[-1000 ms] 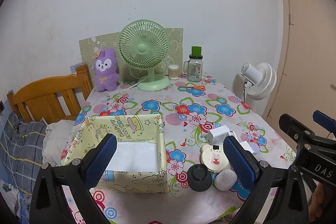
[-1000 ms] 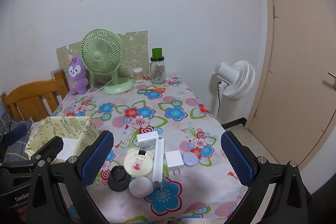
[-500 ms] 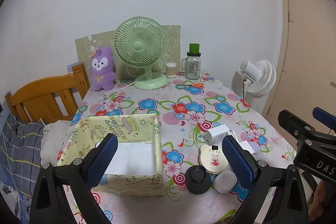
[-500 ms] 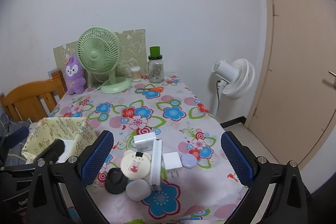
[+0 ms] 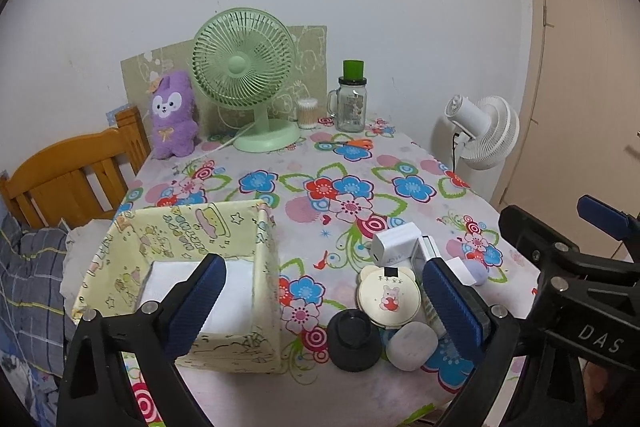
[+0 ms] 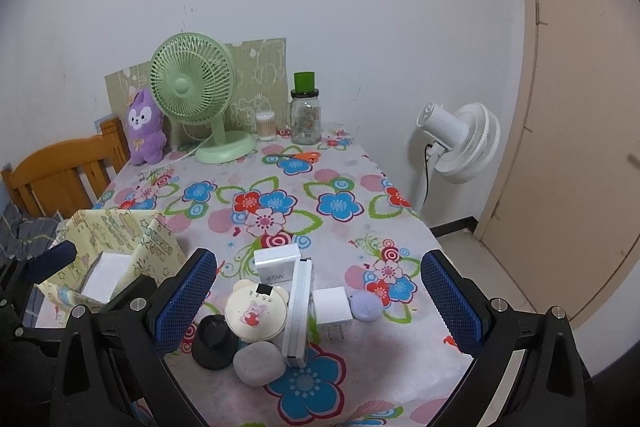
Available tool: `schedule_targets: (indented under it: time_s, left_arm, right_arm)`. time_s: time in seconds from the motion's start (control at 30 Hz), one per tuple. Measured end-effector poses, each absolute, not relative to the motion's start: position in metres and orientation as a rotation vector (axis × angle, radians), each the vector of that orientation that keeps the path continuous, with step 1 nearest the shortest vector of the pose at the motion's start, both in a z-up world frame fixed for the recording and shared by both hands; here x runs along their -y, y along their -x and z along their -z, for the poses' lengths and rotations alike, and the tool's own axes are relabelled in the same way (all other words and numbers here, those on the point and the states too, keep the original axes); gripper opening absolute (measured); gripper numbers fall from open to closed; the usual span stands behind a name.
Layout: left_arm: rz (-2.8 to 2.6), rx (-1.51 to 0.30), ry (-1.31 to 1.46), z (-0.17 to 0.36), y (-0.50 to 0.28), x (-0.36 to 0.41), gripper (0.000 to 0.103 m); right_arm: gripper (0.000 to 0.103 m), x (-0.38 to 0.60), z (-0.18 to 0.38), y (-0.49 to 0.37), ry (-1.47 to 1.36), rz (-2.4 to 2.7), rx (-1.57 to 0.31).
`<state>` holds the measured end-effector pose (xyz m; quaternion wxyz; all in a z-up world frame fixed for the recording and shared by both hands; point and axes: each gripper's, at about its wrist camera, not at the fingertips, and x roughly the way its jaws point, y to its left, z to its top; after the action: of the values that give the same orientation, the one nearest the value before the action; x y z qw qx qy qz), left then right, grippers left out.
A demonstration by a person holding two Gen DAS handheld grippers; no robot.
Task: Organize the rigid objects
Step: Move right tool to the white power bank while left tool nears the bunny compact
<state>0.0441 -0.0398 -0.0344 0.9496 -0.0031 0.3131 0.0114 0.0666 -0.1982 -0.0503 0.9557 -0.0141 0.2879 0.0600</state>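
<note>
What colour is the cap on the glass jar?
Green; the jar's cap shows best in the left wrist view.

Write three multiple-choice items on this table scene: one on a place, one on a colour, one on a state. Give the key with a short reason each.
1. Where does the purple plush sit?
A. in the yellow box
B. at the far edge, beside the green fan
C. on the floor by the door

2. What colour is the cap of the glass jar?
A. green
B. red
C. white

3. How are the right gripper fingers?
A. shut on the charger
B. shut on nothing
C. open, holding nothing

Key: B, the plush stands next to the green fan by the wall. A, the jar's top is plainly green. C, the blue fingers stand wide apart above the small items, touching none.
</note>
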Motion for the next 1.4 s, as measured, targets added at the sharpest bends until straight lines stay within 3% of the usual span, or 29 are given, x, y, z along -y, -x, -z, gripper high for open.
schedule_targets:
  time_s: [1.4]
  left_arm:
    - [0.036,-0.878,-0.014,0.140,-0.114,0.088,0.098]
  right_arm:
    - [0.079,0.214,0.153,-0.133,0.053,-0.124,-0.824]
